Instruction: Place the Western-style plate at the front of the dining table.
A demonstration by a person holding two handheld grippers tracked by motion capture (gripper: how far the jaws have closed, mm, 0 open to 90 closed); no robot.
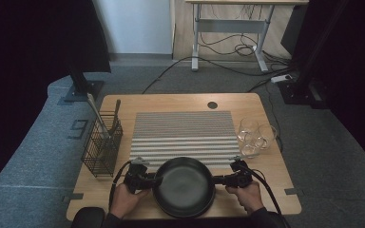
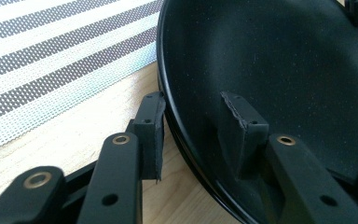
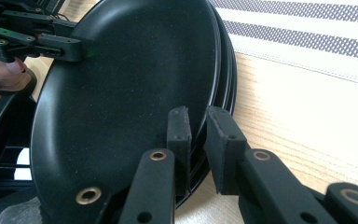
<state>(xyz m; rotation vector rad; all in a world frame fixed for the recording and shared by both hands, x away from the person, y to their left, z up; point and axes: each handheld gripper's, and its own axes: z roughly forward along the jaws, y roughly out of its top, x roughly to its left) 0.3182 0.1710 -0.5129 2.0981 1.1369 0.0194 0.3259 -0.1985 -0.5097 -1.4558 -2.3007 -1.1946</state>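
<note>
a black plate [image 1: 184, 186] sat at the near edge of the wooden table [image 1: 123, 105], just in front of the striped mat [image 1: 183, 133], and both tools were at its rim from opposite sides. the left gripper [image 1: 150, 181] straddled the plate's left rim; in the left gripper view one pad [image 2: 235, 126] lay on the inside of the plate [image 2: 279, 70] and the other sat just outside the rim, though whether both pads pressed on it could not be told. the right gripper [image 1: 217, 179] was clamped on the plate's right rim; in the right gripper view its two pads [image 3: 223, 140] stood close together with the rim of the plate [image 3: 121, 93] pinched between them. that view also showed the mat [image 3: 307, 28] and, farther off, the person's left hand [image 3: 2, 79]. a black wire basket [image 1: 101, 146] holding utensils stood at the left of the table, and clear glasses [image 1: 256, 135] stood at the right, just beside the mat.
</note>
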